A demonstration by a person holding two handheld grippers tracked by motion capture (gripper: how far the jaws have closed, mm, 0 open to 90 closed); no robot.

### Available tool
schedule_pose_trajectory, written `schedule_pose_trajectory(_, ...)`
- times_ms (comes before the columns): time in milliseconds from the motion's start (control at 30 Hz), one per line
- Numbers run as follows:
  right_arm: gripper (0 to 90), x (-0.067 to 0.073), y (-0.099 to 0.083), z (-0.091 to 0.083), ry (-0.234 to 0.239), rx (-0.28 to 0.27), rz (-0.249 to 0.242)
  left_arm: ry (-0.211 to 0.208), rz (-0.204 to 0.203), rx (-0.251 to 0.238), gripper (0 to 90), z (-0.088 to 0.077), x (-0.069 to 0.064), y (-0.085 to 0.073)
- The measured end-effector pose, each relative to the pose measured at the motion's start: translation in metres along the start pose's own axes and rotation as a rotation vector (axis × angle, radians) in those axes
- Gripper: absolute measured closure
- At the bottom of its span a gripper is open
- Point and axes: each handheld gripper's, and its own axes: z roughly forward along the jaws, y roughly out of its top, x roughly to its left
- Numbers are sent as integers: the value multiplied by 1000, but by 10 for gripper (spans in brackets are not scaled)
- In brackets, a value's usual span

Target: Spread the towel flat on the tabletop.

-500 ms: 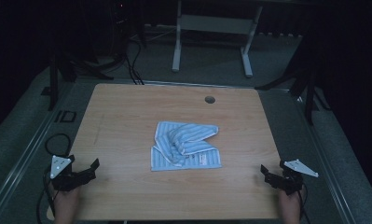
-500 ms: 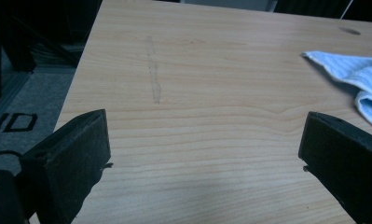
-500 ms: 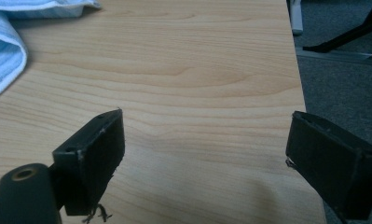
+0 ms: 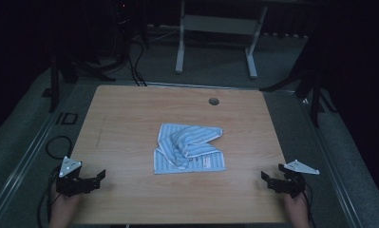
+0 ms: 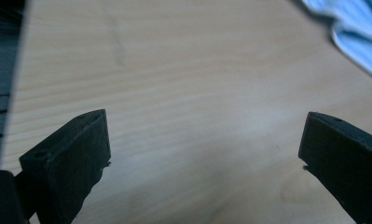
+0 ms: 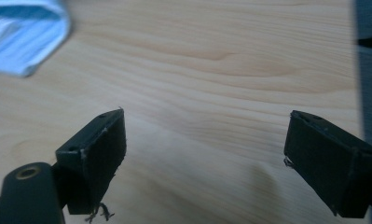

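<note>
I hold the left gripper (image 4: 100, 176) and right gripper (image 4: 265, 178) wide and empty at the table's (image 4: 130, 109) near corners (well apart from the towel (image 4: 189, 148)).

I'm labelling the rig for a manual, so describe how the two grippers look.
Both are black and hand-held. The left gripper and the right gripper each carry a pale grey three-cornered plate on top and trail a dark cable. Each has two blocky black jaws with small holes near the tips. A brass-coloured ring shows at the base of a jaw.
</note>
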Motion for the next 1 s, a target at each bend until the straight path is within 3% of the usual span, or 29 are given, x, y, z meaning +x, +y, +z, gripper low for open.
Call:
schedule_pose_trajectory(133, 126, 3, 12, -2, 72, 63, -39, -38, 70, 80, 20, 2, -4, 4)
schedule_pose_trajectory(233, 123, 10, 23, 1, 149, 153, -87, -79, 88, 151, 19, 4, -8, 10)
schedule_pose_trajectory(367, 125, 26, 35, 13, 199, 324, -215, -105, 109, 215, 19, 4, -19, 21)
schedule_pose_trajectory(400, 130, 31, 38, 16, 210, 353, -254, -127, 106, 246, 20, 5, -22, 25)
schedule_pose_trajectory(467, 130, 35, 40, 19, 227, 385, -281, -127, 106, 246, 19, 5, -22, 25)
schedule_pose_trajectory(500, 131, 43, 48, 24, 248, 446, -325, -144, 157, 290, 19, 7, -32, 32)
schedule_pose_trajectory(533, 131, 46, 51, 26, 255, 464, -347, -161, 160, 302, 20, 9, -35, 35)
schedule_pose_trajectory(600, 131, 52, 58, 29, 262, 497, -375, -193, 174, 313, 19, 12, -42, 39)
schedule_pose_trajectory(667, 131, 54, 61, 30, 263, 514, -385, -193, 174, 313, 19, 12, -42, 39)
schedule_pose_trajectory(700, 130, 59, 68, 34, 272, 547, -411, -225, 216, 323, 19, 18, -55, 45)
schedule_pose_trajectory(867, 131, 72, 80, 45, 292, 645, -479, -258, 283, 341, 20, 29, -79, 53)
schedule_pose_trajectory(1000, 138, 85, 88, 52, 293, 682, -570, -279, 289, 342, 20, 41, -92, 55)
